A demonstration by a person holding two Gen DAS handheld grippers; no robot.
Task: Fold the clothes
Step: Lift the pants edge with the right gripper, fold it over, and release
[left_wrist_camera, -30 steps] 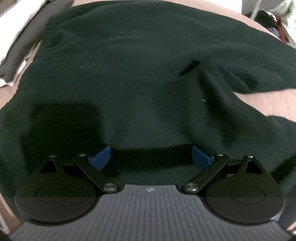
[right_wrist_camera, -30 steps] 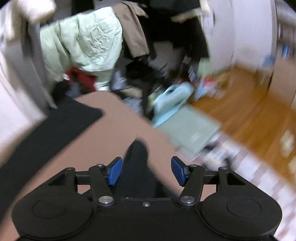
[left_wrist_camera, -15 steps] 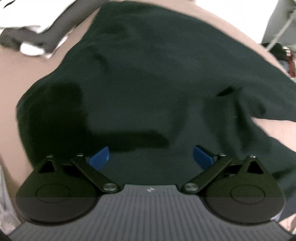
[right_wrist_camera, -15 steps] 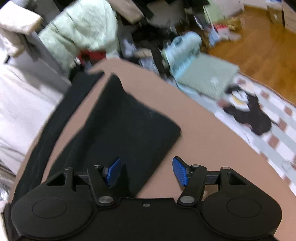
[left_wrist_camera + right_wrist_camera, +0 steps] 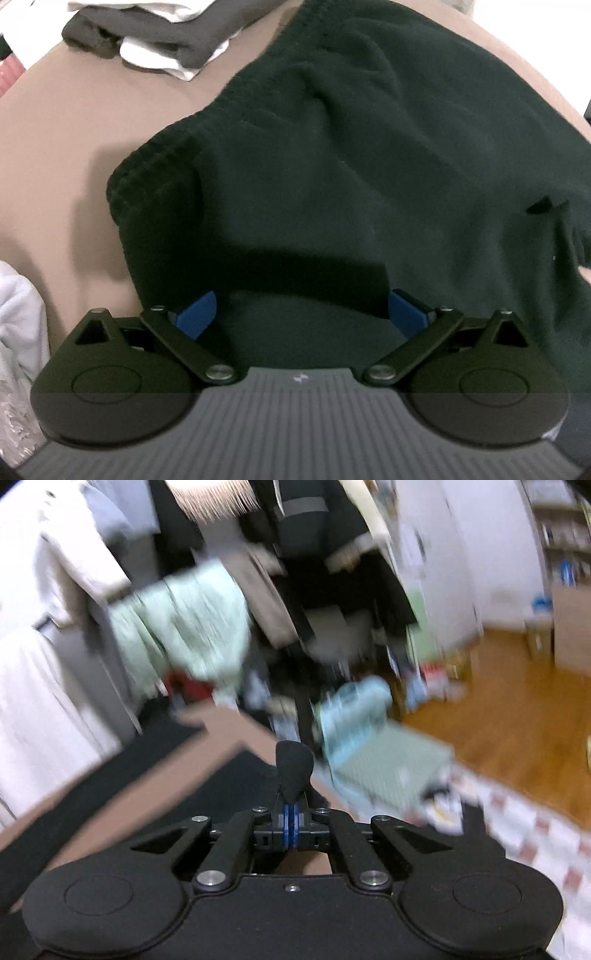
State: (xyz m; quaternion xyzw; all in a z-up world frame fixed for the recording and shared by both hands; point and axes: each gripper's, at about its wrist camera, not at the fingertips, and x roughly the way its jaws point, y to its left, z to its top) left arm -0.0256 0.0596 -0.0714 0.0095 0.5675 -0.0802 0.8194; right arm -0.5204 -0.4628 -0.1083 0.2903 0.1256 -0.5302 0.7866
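Observation:
A dark green knit sweater (image 5: 369, 155) lies spread on a tan bed surface (image 5: 62, 140) and fills most of the left wrist view. Its ribbed cuff or hem edge (image 5: 147, 173) sits at the left. My left gripper (image 5: 303, 314) is open just above the sweater, blue pads wide apart. In the right wrist view my right gripper (image 5: 291, 823) is shut on a fold of the dark sweater (image 5: 293, 768), which sticks up past the fingertips. More of the sweater (image 5: 221, 786) lies on the bed behind it. The right view is blurred.
A pile of grey and white clothes (image 5: 159, 37) lies at the far left of the bed. White cloth (image 5: 18, 321) sits at the near left edge. Beyond the bed's end are hanging clothes (image 5: 192, 627), a light blue item (image 5: 354, 716) and wood floor (image 5: 517, 709).
My right gripper closed on the sweater's edge and tilted up. My left gripper shifted left over the sweater, bringing the ribbed edge and the clothes pile into view.

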